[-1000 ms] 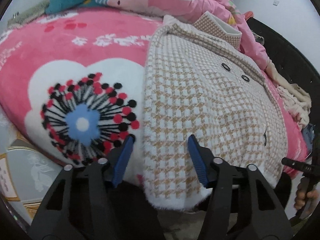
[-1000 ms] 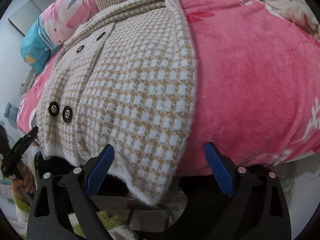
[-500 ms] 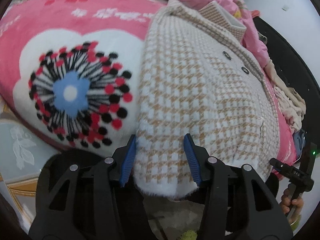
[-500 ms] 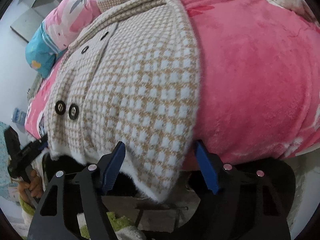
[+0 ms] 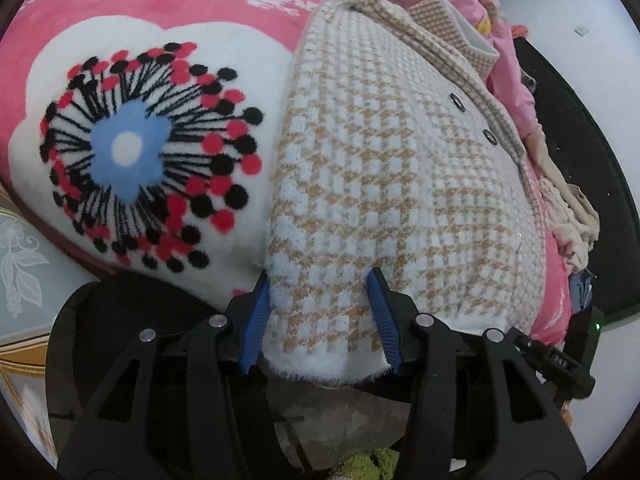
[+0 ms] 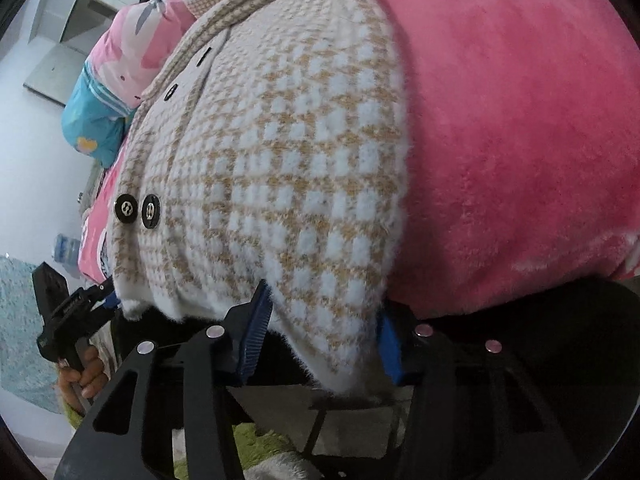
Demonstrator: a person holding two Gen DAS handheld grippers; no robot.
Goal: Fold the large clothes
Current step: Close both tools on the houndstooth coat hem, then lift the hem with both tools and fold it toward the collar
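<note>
Lying buttoned-side up on the pink blanket point(image 5: 224, 4) of a bed, collar far, hem hanging over the near edge: a thick, fuzzy houndstooth coat point(image 5: 384, 168). Looking soft, bulky and fairly heavy; likely draping and sagging rather than holding a crease, with fluffy pile giving decent grip. Best taken at the two hem corners, biting deep enough to catch every layer. Straddling the hem's left corner, the left gripper point(image 5: 320, 316), blue pads point(image 5: 256, 320) touching the fabric on both sides, apparently pinching it lightly. Closing around the hem's right corner, the right gripper point(image 6: 324, 332), fabric between the pads, one pad half hidden, so a firm clamp not yet certain.
</note>
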